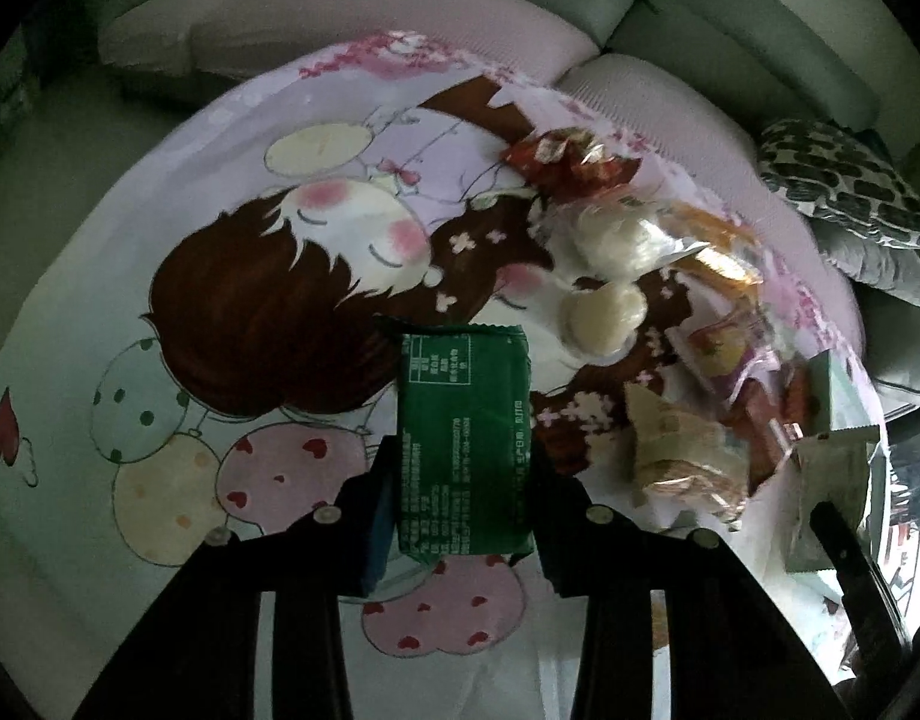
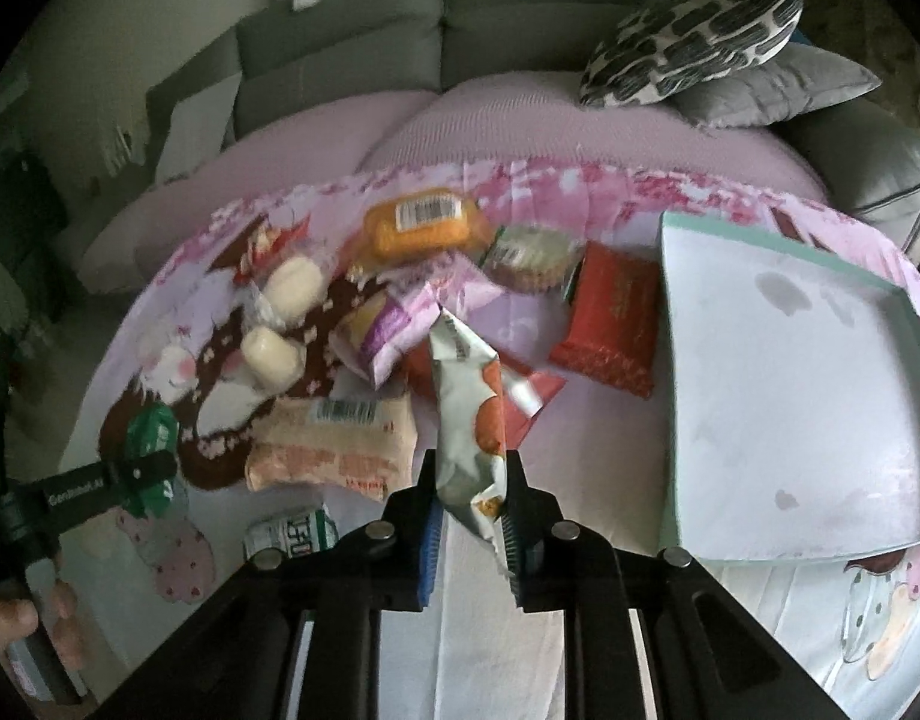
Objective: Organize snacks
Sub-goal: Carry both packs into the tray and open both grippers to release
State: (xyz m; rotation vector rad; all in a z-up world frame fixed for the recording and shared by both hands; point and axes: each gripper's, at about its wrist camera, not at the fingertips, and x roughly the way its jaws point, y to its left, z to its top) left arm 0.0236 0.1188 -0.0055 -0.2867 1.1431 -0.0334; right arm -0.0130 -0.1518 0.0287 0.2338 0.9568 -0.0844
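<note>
The tray lies empty on the cartoon-print cloth, right of the snack pile and nearest the right hand-held gripper. That gripper is clamped on a white-and-orange packet, long axis running away from the camera, raised above the cloth. The left hand-held gripper is clamped on a green packet, likewise lengthwise along its fingers, and sits left of the pile, well apart from the tray. Judgement: the right packet has the shorter path, rightward.
</note>
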